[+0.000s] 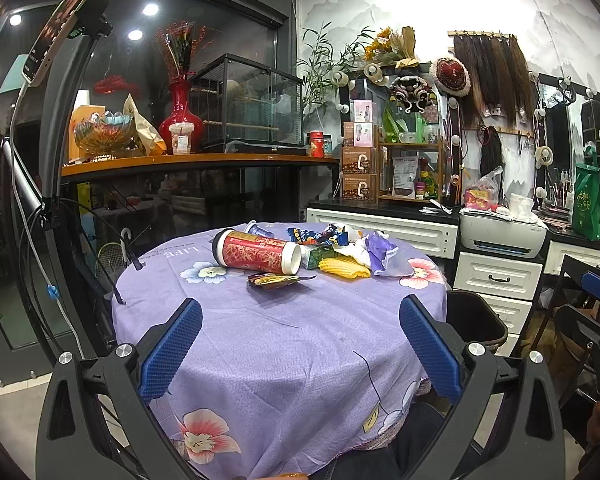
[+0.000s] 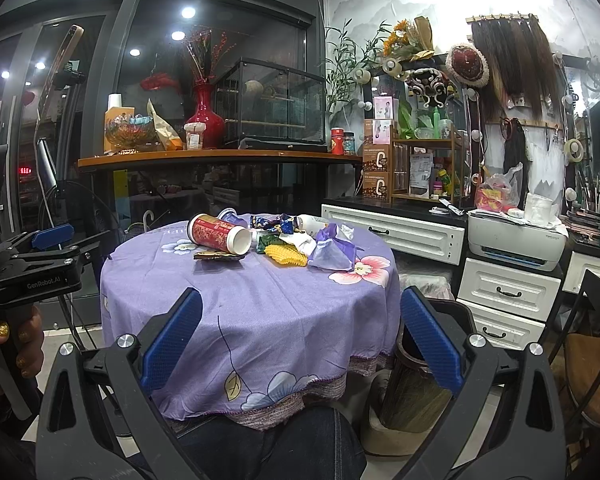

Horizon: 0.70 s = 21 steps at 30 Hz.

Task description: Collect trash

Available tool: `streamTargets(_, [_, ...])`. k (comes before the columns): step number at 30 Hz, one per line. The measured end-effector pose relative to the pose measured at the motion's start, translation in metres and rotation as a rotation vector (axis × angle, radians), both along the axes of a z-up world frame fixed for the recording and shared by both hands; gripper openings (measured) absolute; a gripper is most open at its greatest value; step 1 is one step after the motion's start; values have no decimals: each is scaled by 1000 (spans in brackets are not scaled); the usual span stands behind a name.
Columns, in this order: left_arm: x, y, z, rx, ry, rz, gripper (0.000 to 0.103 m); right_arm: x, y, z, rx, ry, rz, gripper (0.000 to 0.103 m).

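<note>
Trash lies in a heap at the far side of a round table with a purple flowered cloth (image 1: 284, 340) (image 2: 260, 304): a red paper cup on its side (image 1: 256, 255) (image 2: 219, 234), a flat brown wrapper in front of it (image 1: 278, 280) (image 2: 216, 256), a yellow foam net (image 1: 344, 267) (image 2: 286, 255), a purple plastic bag (image 1: 386, 254) (image 2: 332, 250), and blue snack wrappers (image 1: 320, 236) (image 2: 270, 222). My left gripper (image 1: 300, 344) is open and empty over the table's near half. My right gripper (image 2: 300, 340) is open and empty at the near edge.
A dark bin (image 1: 476, 320) (image 2: 420, 372) stands on the floor right of the table. White drawers and a printer (image 1: 500, 232) (image 2: 516, 244) are at the right. A shelf with a red vase (image 1: 182, 116) is behind. The left gripper also shows in the right wrist view (image 2: 40, 256).
</note>
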<state>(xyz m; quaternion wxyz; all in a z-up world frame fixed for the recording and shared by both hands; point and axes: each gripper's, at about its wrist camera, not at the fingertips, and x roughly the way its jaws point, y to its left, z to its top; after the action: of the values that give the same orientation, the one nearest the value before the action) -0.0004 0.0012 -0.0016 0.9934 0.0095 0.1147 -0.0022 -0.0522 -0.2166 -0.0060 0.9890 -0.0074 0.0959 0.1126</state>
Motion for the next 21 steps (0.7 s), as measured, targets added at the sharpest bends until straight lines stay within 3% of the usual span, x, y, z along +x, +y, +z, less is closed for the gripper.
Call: streamTargets(21, [0,-3,1,-1,-1,1,98,0,0,0,0,1,1,98])
